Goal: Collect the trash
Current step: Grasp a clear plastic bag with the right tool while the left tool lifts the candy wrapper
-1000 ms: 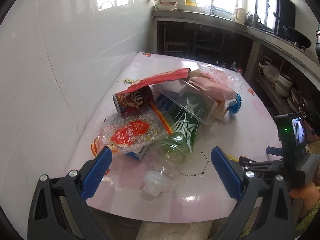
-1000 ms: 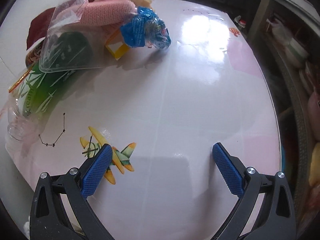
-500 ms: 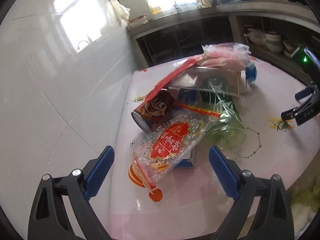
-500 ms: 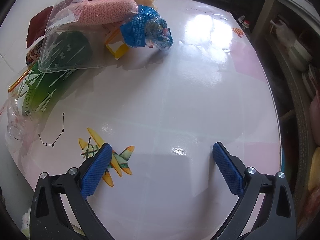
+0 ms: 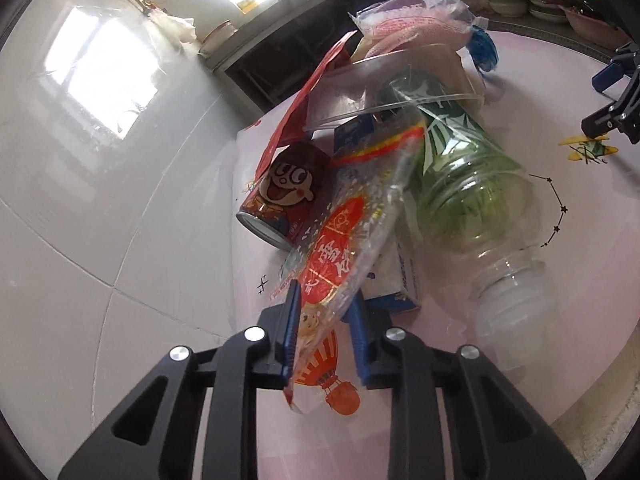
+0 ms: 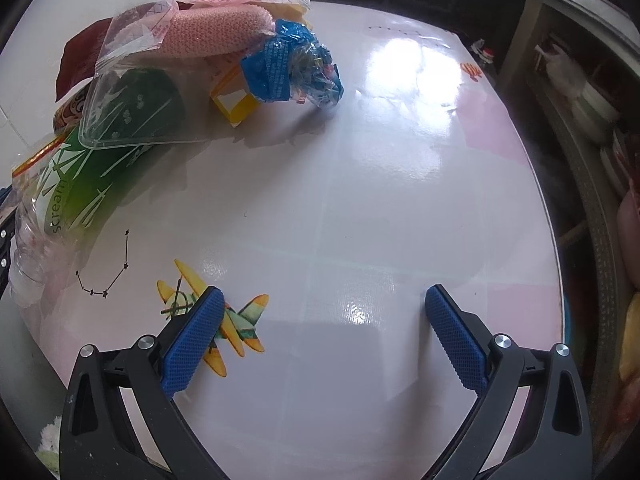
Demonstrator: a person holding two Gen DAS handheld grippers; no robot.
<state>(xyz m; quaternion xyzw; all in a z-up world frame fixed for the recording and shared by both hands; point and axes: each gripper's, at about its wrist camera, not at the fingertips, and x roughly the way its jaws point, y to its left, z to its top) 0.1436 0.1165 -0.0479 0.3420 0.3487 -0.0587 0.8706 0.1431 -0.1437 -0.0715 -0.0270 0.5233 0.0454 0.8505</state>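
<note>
The left gripper (image 5: 325, 330), jaws just closing, pinches the clear snack wrapper (image 5: 348, 236) by its near end to lift it off the pile, while the right gripper (image 6: 322, 334) waits wide open.

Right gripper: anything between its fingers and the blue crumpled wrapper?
No trash. In the right wrist view, only bare glossy tabletop separates the open right gripper from the blue crumpled wrapper.
</note>
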